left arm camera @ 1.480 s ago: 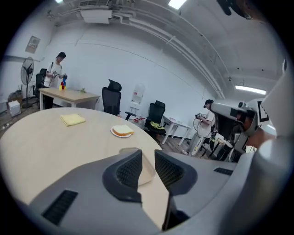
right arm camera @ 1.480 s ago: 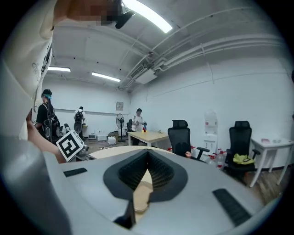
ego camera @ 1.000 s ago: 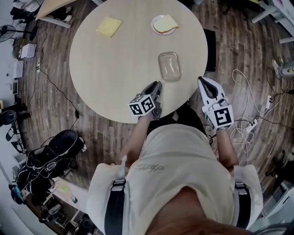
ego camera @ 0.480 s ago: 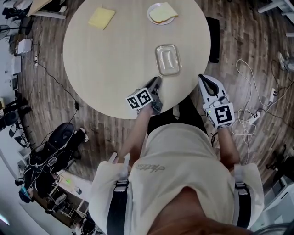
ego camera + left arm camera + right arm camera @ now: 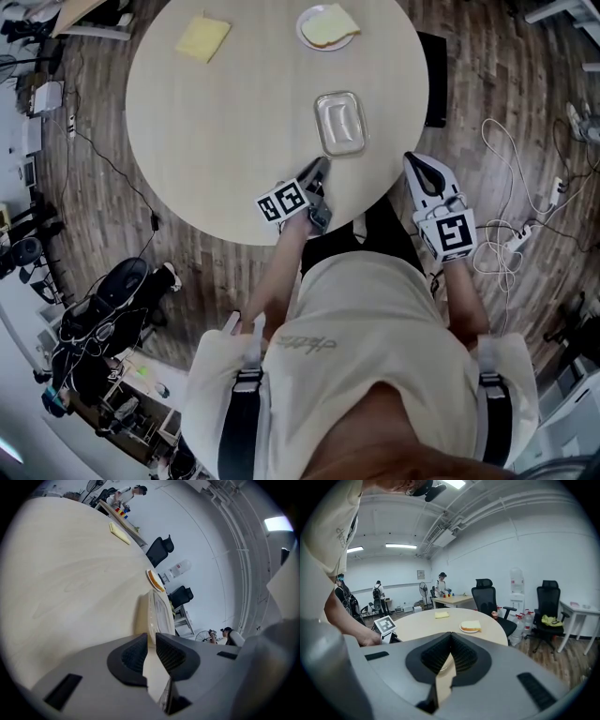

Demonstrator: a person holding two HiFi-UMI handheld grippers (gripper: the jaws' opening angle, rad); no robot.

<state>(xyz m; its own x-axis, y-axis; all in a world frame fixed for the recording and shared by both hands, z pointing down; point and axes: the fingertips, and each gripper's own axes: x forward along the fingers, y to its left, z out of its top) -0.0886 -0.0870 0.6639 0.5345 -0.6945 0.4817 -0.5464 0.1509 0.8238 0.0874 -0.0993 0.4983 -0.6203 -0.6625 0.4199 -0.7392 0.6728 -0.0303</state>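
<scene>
The left gripper (image 5: 321, 167) – jaws slightly apart, empty – hovers over the near edge of the round table (image 5: 216, 122), aimed at the clear container (image 5: 340, 123); the right gripper (image 5: 413, 160) (jaws together) hangs off-table.

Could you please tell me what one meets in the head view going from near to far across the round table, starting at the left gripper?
left gripper → clear container → plate of bread
</scene>
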